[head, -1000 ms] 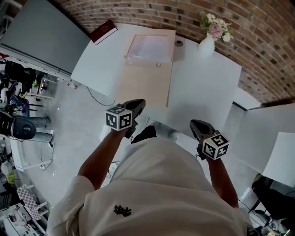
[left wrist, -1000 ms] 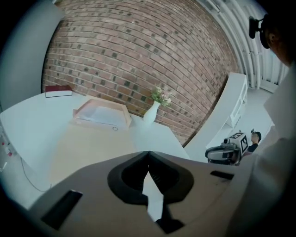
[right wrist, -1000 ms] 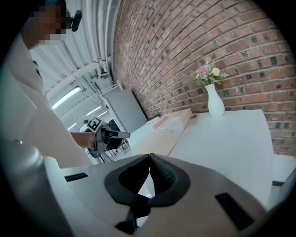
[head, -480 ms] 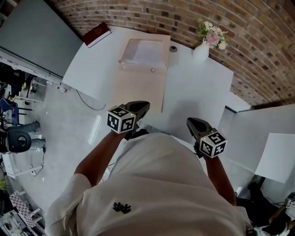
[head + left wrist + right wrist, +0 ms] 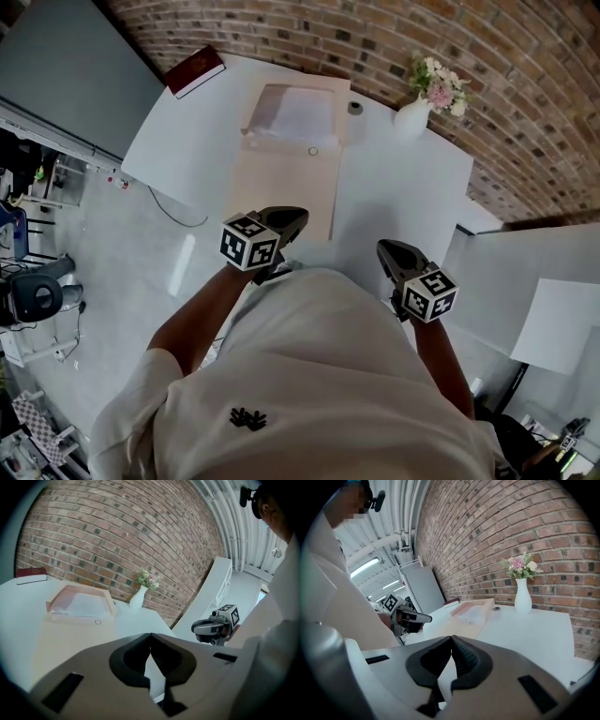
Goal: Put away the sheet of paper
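A white sheet of paper (image 5: 298, 108) lies inside a shallow pale tray (image 5: 251, 120) at the far side of the white table (image 5: 403, 197). A flat beige panel (image 5: 286, 192) with a small ring (image 5: 312, 151) reaches from the tray toward me. In the left gripper view the paper (image 5: 82, 605) is far ahead; in the right gripper view the paper (image 5: 469, 610) is just as distant. My left gripper (image 5: 298, 217) hovers at the panel's near end, shut and empty. My right gripper (image 5: 382, 247) hangs over the table's near edge, also shut and empty.
A white vase of flowers (image 5: 414, 111) and a small round cap (image 5: 355, 108) stand at the table's back right. A dark red book (image 5: 194, 70) lies at the back left corner. A grey cabinet (image 5: 66, 66) stands left, white boards (image 5: 553, 323) right.
Both grippers have drifted a little upward and along the table's near edge, jaws still together. The tray, paper and panel have not moved.
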Action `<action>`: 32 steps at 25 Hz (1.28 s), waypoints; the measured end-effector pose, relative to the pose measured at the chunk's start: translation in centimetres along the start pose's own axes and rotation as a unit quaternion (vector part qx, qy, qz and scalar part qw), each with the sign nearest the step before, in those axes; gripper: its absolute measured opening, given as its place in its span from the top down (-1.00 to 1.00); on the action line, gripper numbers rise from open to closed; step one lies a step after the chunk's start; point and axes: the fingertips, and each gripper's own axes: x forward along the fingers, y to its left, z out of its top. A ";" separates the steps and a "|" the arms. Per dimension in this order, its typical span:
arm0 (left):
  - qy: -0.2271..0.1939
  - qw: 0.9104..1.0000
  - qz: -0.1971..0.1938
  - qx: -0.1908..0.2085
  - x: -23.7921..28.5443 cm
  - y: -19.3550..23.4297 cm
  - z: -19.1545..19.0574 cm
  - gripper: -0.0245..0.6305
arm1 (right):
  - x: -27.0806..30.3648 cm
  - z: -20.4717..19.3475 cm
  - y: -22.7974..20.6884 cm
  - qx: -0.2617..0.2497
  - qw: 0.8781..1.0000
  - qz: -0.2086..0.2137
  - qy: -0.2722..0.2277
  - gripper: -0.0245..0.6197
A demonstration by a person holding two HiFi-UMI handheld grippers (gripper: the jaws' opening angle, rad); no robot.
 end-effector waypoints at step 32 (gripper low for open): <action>0.013 0.997 -0.054 -0.058 -3.8 14.3 0.8 0.85 | 13.1 3.9 4.8 0.003 0.998 -0.040 0.050 0.84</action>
